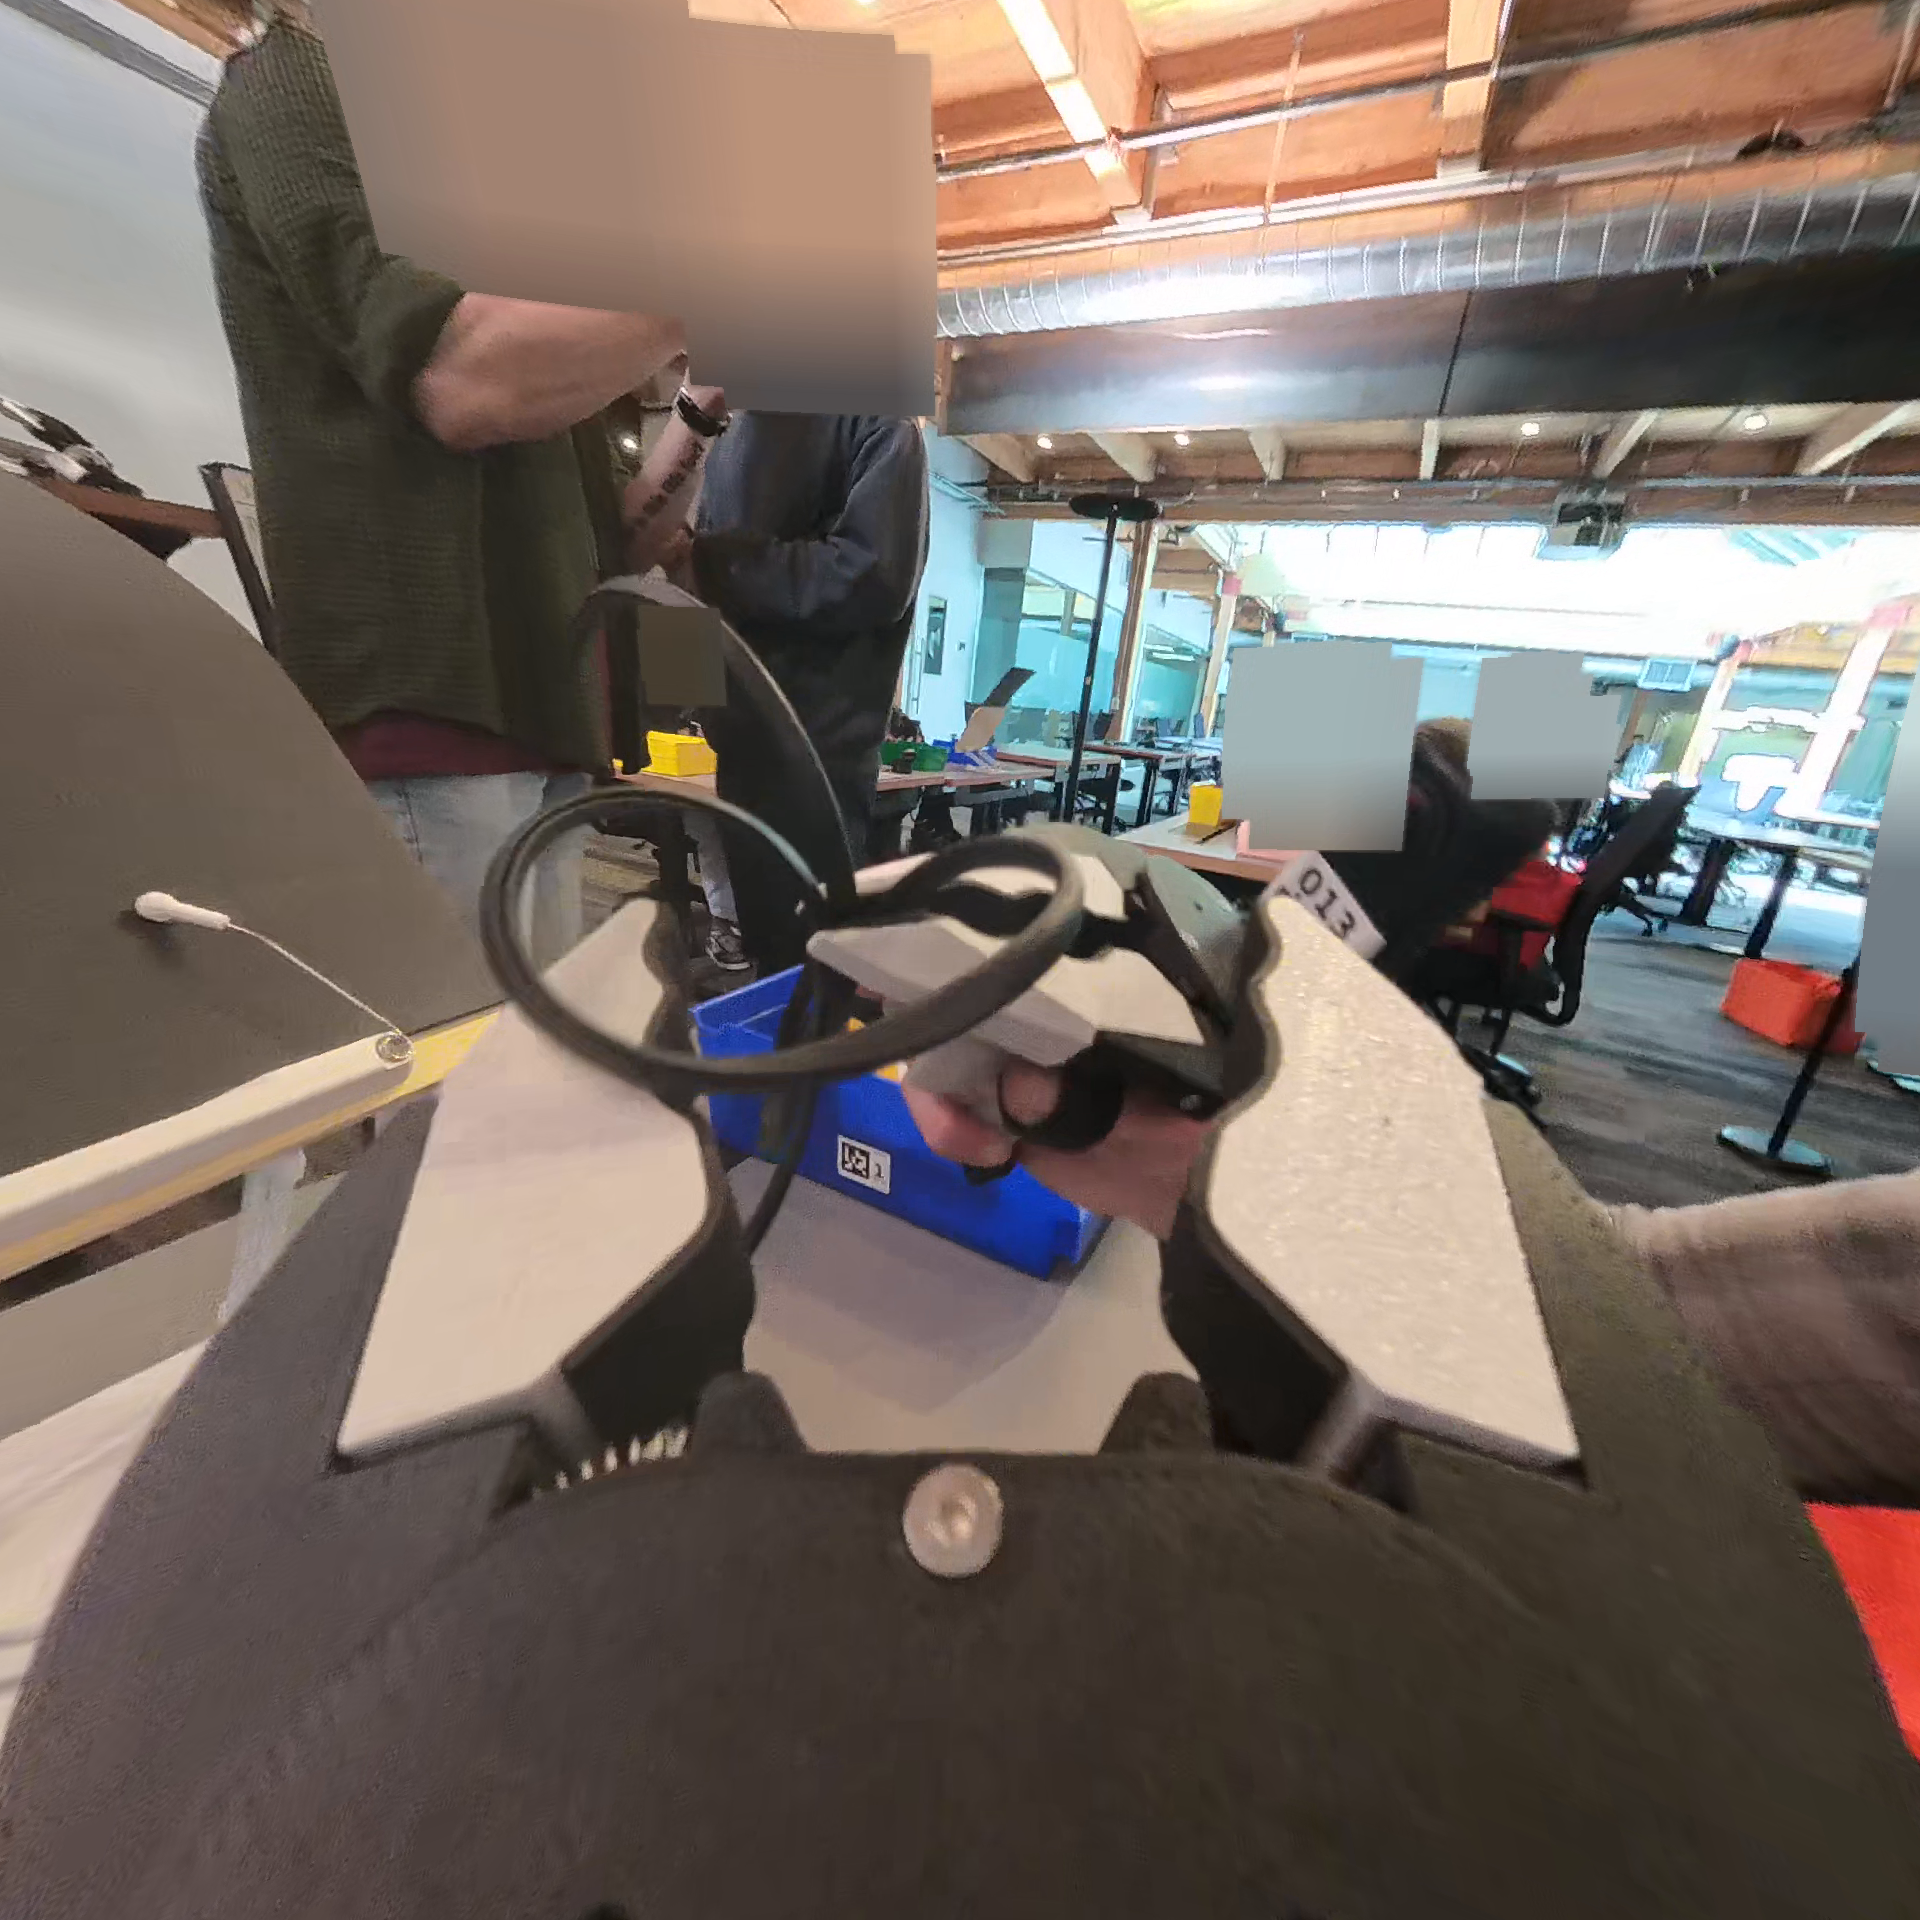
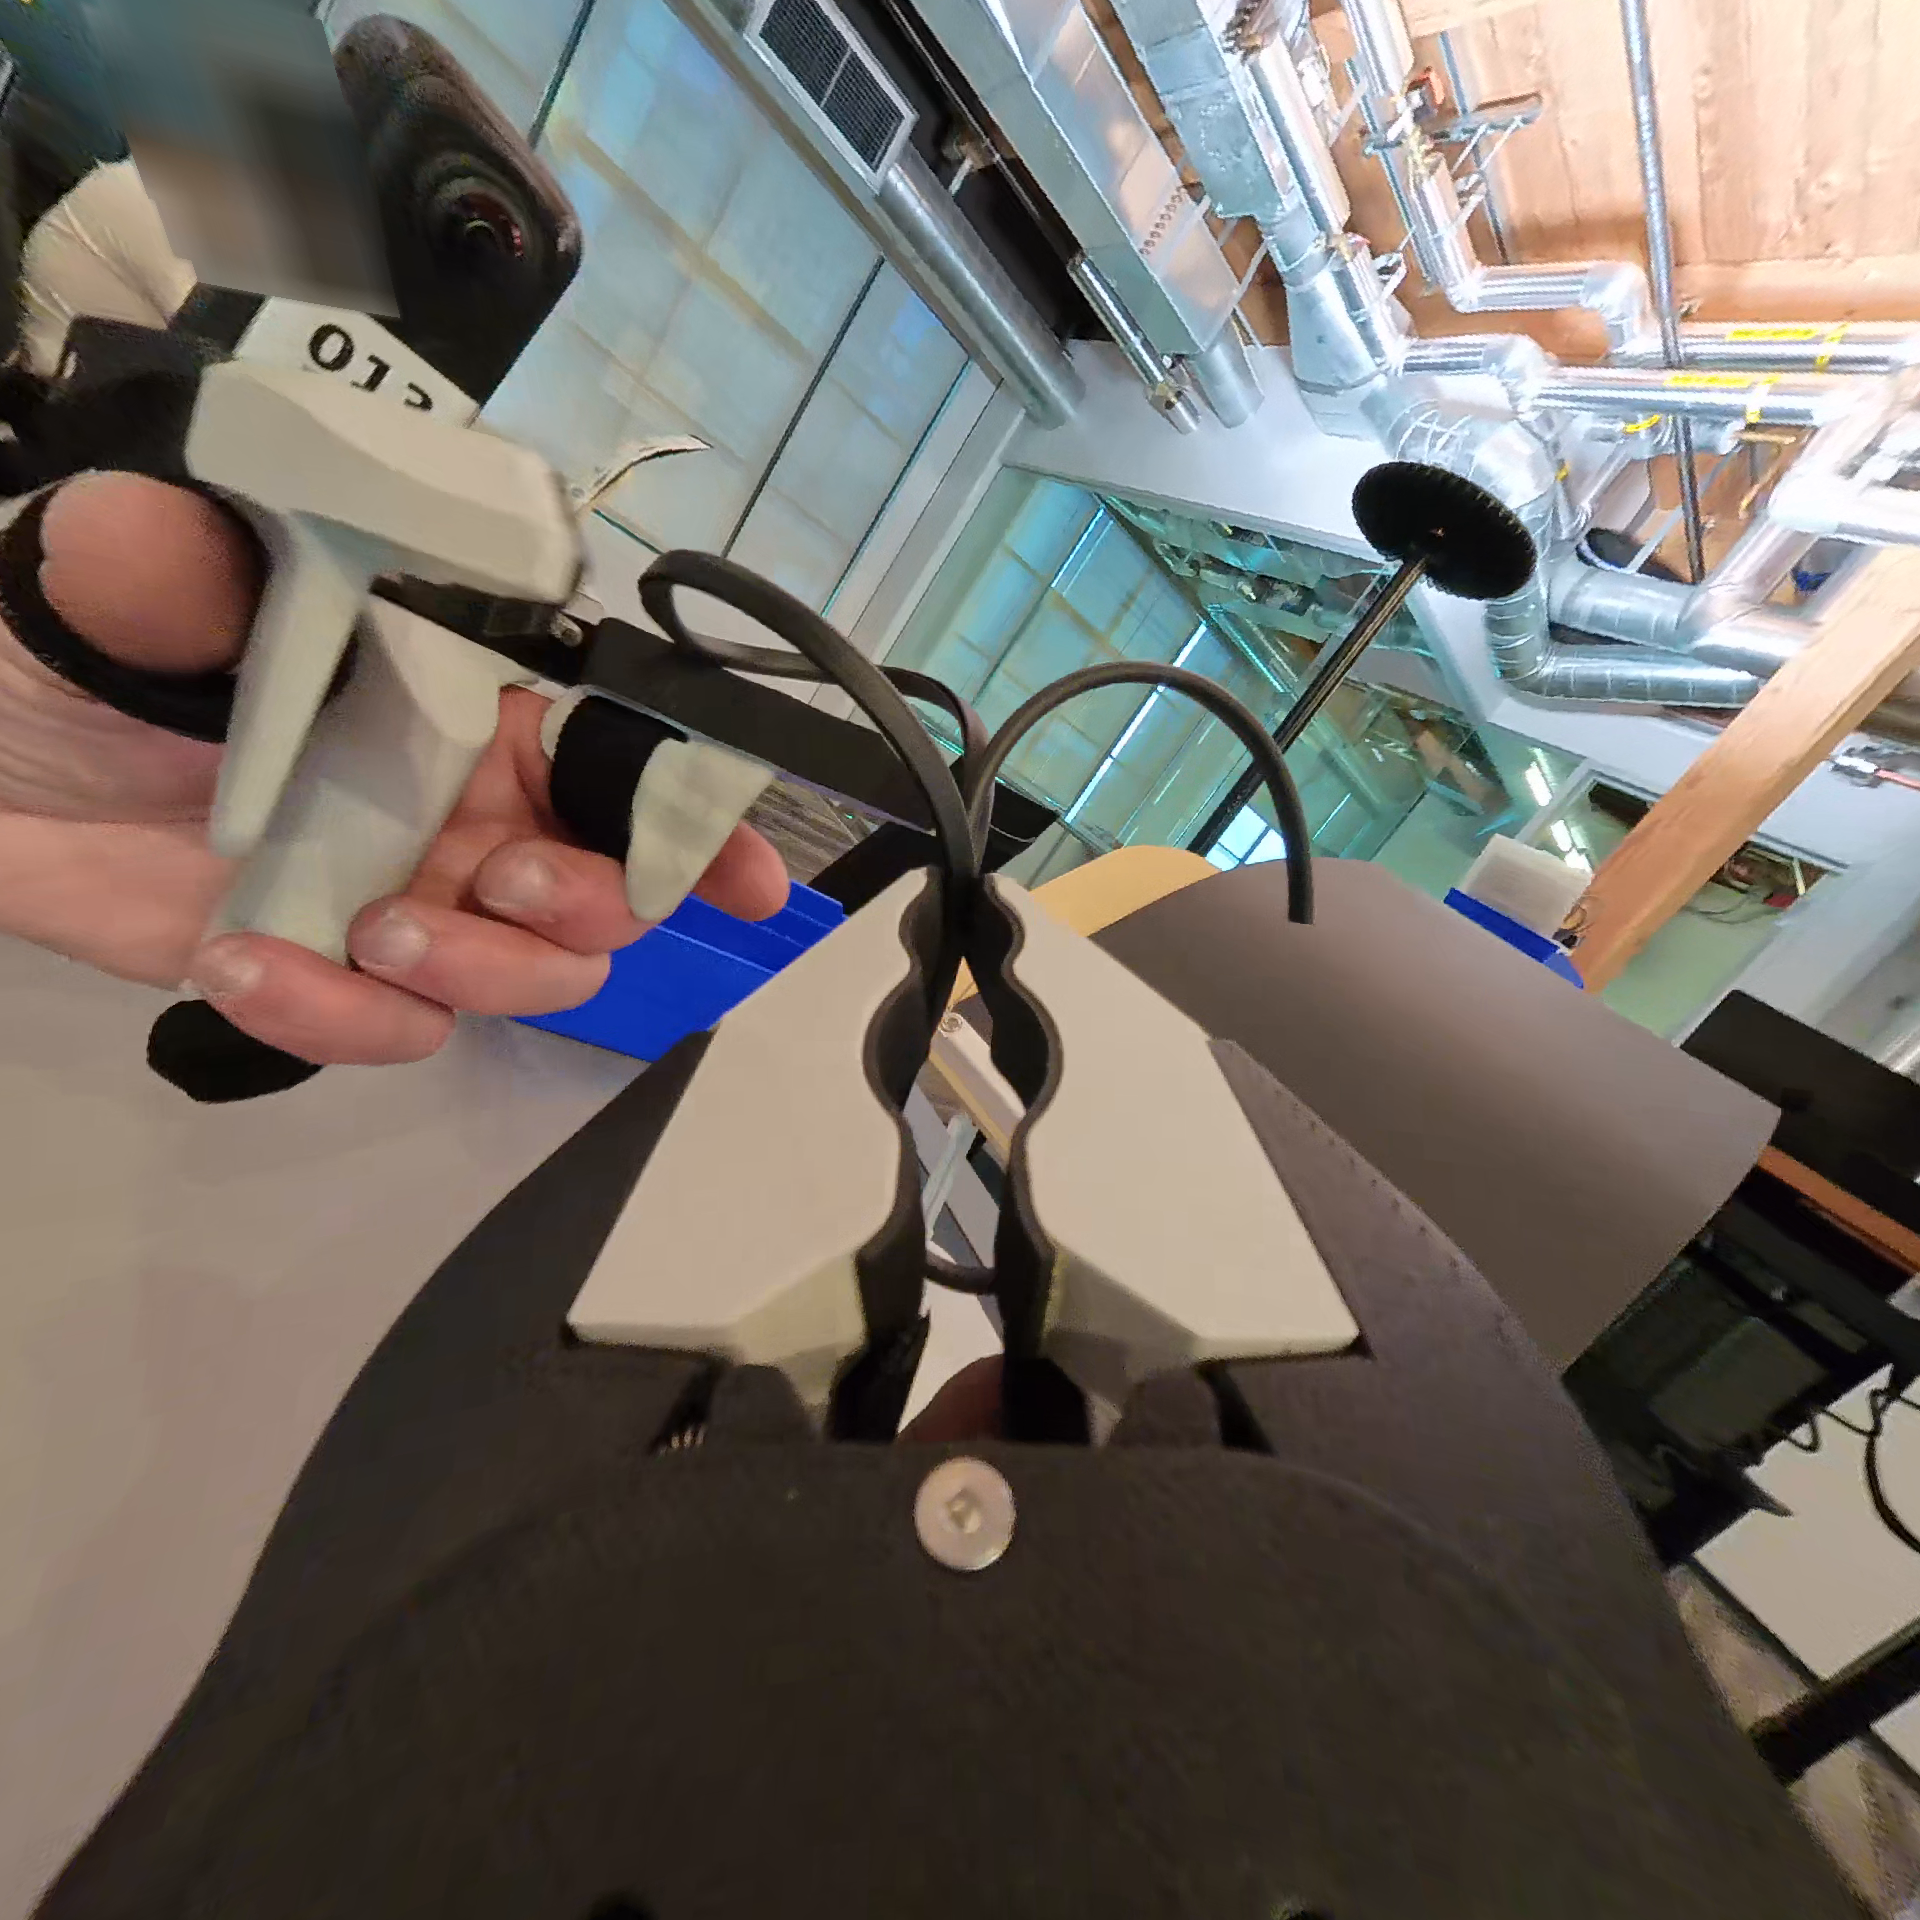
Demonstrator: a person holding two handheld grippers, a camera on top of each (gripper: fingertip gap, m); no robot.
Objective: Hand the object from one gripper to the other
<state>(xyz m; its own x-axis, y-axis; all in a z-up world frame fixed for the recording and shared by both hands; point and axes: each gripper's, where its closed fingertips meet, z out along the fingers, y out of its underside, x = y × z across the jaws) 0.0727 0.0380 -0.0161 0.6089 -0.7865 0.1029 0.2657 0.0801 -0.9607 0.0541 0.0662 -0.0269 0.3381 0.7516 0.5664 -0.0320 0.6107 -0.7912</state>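
Note:
The object is a black cable [image 2: 904, 717], looped. My right gripper [image 2: 956, 904] is shut on it, pinching it at the fingertips, with loops and one loose end rising above. In the left wrist view the cable [image 1: 540, 935] forms big loops in front of my left gripper [image 1: 951, 925]. The left jaws stand wide open and empty, either side of the cable and the right gripper [image 1: 935, 966]. I cannot tell whether the cable touches the left fingers [image 1: 540, 1143]. The left gripper [image 2: 665, 686], held by a hand, also shows at the upper left of the right wrist view.
A blue bin [image 1: 935, 1195] stands on the white table [image 1: 935, 1351] just below both grippers. A dark grey curved sheet [image 1: 156, 831] rises at the left. Two people [image 1: 416, 520] stand close behind. Desks, chairs and an orange box [image 1: 1782, 1003] lie farther off. Less than 4 cm separates the two grippers' tips.

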